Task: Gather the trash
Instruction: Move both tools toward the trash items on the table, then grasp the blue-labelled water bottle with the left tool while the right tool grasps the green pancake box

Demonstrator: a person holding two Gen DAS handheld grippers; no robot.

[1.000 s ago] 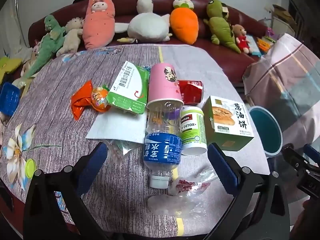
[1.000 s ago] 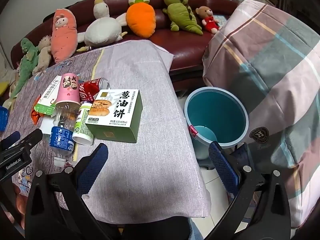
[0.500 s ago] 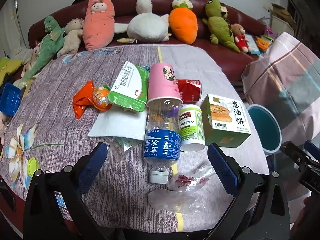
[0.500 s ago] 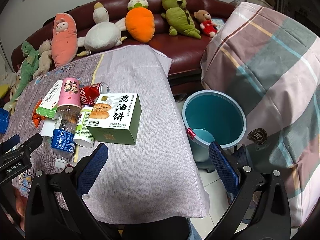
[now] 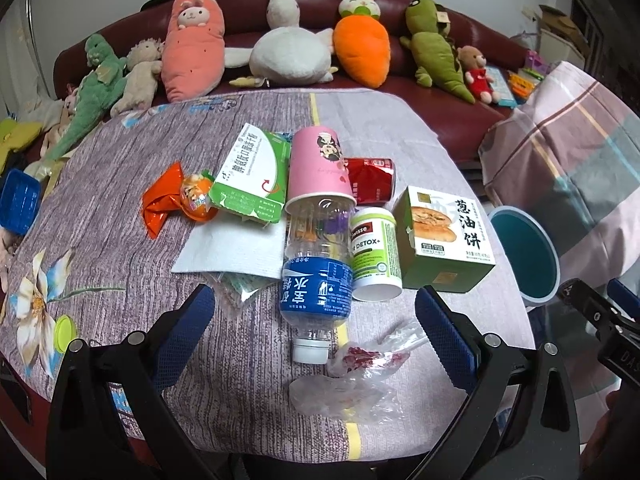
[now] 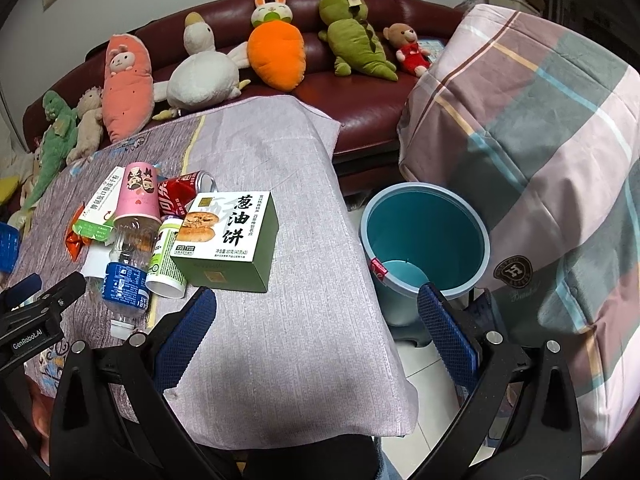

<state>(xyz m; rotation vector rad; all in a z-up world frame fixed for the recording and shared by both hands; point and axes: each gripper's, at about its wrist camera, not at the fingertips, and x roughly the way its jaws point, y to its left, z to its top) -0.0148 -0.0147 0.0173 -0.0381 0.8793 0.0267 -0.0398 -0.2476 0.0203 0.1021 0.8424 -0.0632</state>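
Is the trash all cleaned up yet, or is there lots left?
Nothing looks done: the round teal bin seems empty. Both the left gripper and right gripper are open, holding nothing. The clear plastic bottle, green cardboard box and the other litter remain on the table.

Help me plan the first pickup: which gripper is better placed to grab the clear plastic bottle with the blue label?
Probably the left gripper: it is open with the clear blue-labelled plastic bottle between its fingers. The right gripper, also open, faces bare cloth by the teal bin.
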